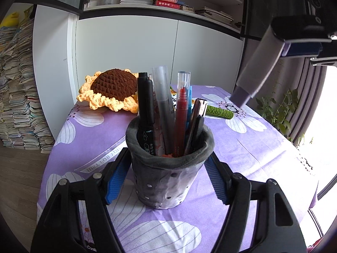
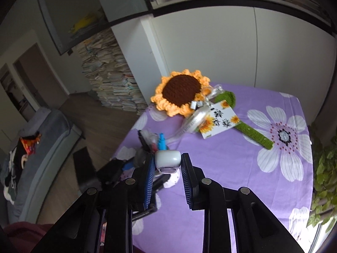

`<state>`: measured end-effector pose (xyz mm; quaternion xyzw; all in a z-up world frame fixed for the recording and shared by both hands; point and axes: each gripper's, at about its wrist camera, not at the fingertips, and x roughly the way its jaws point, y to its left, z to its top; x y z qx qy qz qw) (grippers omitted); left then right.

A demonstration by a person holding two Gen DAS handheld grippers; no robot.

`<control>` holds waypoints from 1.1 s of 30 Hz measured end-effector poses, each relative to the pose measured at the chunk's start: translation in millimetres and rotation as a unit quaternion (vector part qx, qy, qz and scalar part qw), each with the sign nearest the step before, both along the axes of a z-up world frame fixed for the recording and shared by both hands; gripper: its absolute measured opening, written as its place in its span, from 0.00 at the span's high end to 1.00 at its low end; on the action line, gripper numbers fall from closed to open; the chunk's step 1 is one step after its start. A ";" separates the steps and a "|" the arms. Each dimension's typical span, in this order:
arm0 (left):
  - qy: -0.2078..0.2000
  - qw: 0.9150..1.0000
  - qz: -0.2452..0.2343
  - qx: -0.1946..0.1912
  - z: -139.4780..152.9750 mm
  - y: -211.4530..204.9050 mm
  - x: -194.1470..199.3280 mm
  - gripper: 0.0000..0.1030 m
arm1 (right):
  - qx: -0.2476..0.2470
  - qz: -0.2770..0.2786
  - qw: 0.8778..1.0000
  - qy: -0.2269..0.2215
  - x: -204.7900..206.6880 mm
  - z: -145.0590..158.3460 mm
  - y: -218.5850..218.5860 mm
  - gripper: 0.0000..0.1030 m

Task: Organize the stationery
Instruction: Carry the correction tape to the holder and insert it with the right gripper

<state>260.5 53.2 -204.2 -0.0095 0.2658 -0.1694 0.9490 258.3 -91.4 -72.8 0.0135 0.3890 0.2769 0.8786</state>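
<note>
Where the left gripper (image 1: 166,181) stands nearest its camera, its two blue pads press the sides of one grey pen holder (image 1: 168,166), which stands upright on the purple flowered tablecloth (image 1: 252,151). The holder carries about seven pens, among them one black marker (image 1: 145,109), one clear-capped grey pen (image 1: 162,97) and one red pen (image 1: 182,109); the exact count cannot be told where they overlap. The right gripper (image 2: 166,169) points steeply downward above the table, jaws clamped on one white-grey correction tape (image 2: 168,160), gripped across its body. The left view shows this same item from the side, high at the upper right, hanging tilted above and to the right of the holder and apart from it. Only the right view shows one printed sunflower card (image 2: 219,120) and one ribbon roll (image 2: 197,118). Farther back lies one crocheted sunflower (image 2: 181,92) with its green stem (image 2: 252,132). Beyond stand white cabinets (image 1: 147,48) and one tall paper stack (image 2: 113,78).
</note>
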 end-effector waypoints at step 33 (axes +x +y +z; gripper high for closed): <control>-0.001 1.000 -0.007 0.000 0.9 -3.0 -1.2 0.33 | 0.000 0.042 0.999 0.033 20.9 -28.4 35.9 0.74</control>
